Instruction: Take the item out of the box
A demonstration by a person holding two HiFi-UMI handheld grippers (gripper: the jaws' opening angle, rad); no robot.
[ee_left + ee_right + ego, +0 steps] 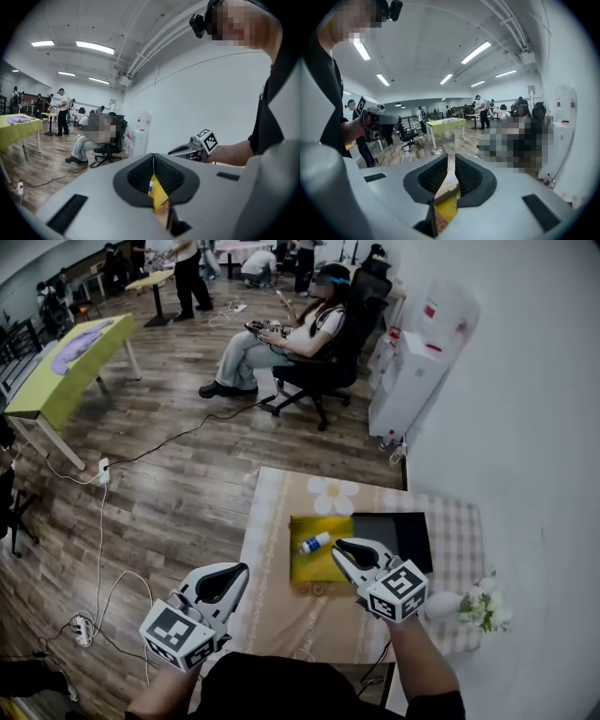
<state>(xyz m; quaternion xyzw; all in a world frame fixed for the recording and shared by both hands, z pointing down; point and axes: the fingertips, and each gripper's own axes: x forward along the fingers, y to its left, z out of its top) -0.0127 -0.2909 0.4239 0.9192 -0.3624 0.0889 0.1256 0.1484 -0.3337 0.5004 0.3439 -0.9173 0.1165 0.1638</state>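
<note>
A shallow yellow box [323, 563] lies open on the checked tablecloth, with its black lid [398, 538] flat beside it on the right. A small white bottle with a blue cap [315, 543] lies on its side in the box. My right gripper [339, 545] hovers over the box's near right part, jaws shut and empty, its tip just right of the bottle. My left gripper [242, 569] is held off the table's left edge, jaws shut with nothing in them. Below the left gripper's [153, 161] closed jaws a strip of the yellow box [159, 193] shows.
The table [281, 610] stands against a white wall on the right. A white vase of flowers [466, 604] sits at its near right corner. Beyond the table are a seated person [281, 338] on an office chair, a water dispenser [412, 371], a green table [66, 362] and floor cables [103, 470].
</note>
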